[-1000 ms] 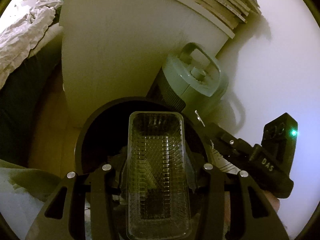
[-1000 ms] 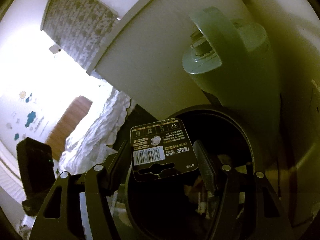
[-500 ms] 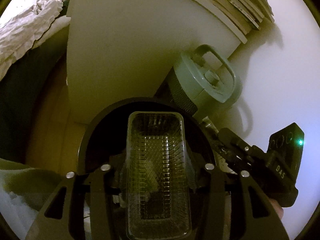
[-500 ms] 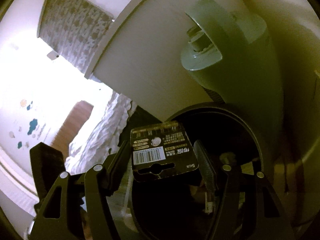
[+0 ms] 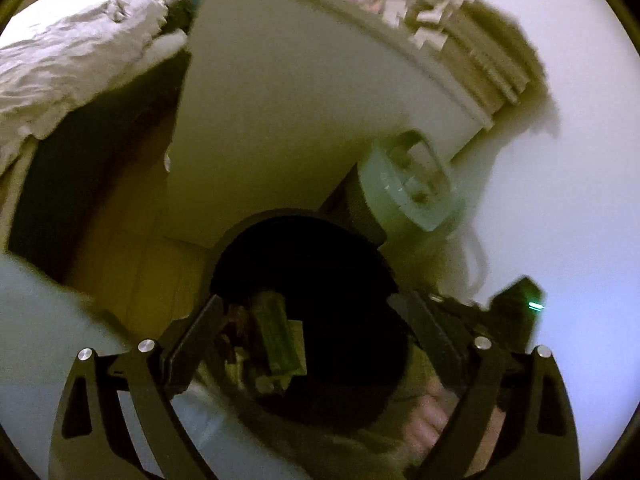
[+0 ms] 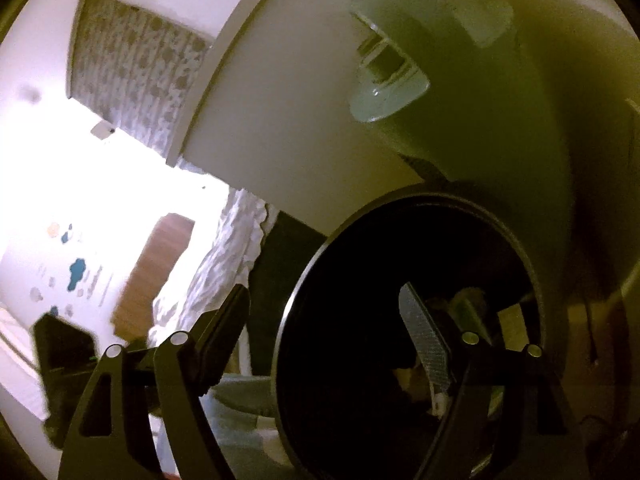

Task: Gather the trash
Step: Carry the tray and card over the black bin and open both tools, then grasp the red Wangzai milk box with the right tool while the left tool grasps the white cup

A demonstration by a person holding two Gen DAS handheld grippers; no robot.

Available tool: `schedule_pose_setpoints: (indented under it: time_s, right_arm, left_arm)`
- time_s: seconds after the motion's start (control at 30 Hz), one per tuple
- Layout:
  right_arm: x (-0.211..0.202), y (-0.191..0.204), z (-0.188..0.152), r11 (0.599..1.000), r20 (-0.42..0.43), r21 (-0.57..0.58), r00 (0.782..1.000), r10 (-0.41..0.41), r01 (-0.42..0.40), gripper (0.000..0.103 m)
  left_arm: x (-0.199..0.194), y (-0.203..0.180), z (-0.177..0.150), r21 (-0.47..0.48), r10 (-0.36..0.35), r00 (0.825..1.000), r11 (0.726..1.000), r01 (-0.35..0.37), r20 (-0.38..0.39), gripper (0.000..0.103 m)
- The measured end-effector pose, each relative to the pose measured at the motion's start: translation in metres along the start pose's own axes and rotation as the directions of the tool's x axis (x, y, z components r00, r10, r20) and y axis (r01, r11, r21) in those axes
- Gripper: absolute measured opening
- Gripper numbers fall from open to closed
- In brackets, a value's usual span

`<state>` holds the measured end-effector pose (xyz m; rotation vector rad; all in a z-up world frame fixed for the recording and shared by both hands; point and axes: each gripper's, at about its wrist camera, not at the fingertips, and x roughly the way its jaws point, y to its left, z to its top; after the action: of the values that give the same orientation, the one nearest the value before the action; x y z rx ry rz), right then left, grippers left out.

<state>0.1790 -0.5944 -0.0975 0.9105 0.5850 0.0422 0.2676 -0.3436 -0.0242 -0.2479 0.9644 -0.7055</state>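
Observation:
A round black trash bin stands on the floor below both grippers; it also shows in the right wrist view. My left gripper is open and empty above the bin's mouth. Inside the bin lies trash, including a clear plastic tray seen dimly. My right gripper is open and empty, its right finger over the bin's mouth and its left finger outside the rim. The bin's inside is dark in the right wrist view. The right gripper's body shows at the right of the left wrist view.
A pale green appliance with a top handle stands just behind the bin against the white wall. A white table side panel rises beside it, with stacked books on top. A bed with crumpled bedding lies to the left.
Both grippers have opened. The clear plastic tray has left the left gripper and the black battery card has left the right gripper; the tray now lies in the bin. The views are blurred with motion.

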Motion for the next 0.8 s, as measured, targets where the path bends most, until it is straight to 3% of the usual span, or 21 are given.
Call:
schedule_pose_setpoints:
  time_s: [0.13,0.23,0.33,0.47,0.57,0.63,0.8]
  right_arm:
    - [0.01,0.011,-0.015,0.998,-0.059,-0.042,0.998,0.038,-0.041,0.077]
    - [0.017,0.026,-0.032,0.993,-0.112,-0.105,0.993,0.04,-0.052,0.078]
    - [0.018,0.054,-0.058,0.972,-0.172,-0.222,0.985,0.032,-0.07,0.078]
    - [0.002,0.095,-0.098,0.924,-0.226,-0.36,0.973,0.044,-0.125,0.08]
    - [-0.021,0.133,-0.135,0.892,-0.27,-0.412,0.96,0.075,-0.186,0.084]
    - [-0.027,0.162,-0.158,0.87,-0.323,-0.437,0.943,0.085,-0.228,0.085]
    - [-0.013,0.255,-0.23,0.77,-0.469,-0.573,0.883,-0.028,-0.28,0.085]
  left_arm:
    - [-0.071,0.001,-0.037,0.027,0.027,0.998,0.999,-0.028,0.052,0.096]
    - [-0.128,0.012,-0.077,0.085,0.098,0.991,0.991,-0.106,0.092,0.097]
    - [-0.18,0.042,-0.118,0.103,0.237,0.964,0.963,-0.25,0.119,0.097]
    - [-0.222,0.09,-0.164,0.056,0.346,0.935,0.935,-0.351,0.077,0.097]
    - [-0.235,0.113,-0.194,0.086,0.417,0.908,0.904,-0.42,0.044,0.097]
    - [-0.234,0.12,-0.203,0.103,0.434,0.9,0.894,-0.436,0.037,0.097]
    - [-0.22,0.126,-0.204,0.139,0.44,0.897,0.886,-0.443,0.053,0.097]
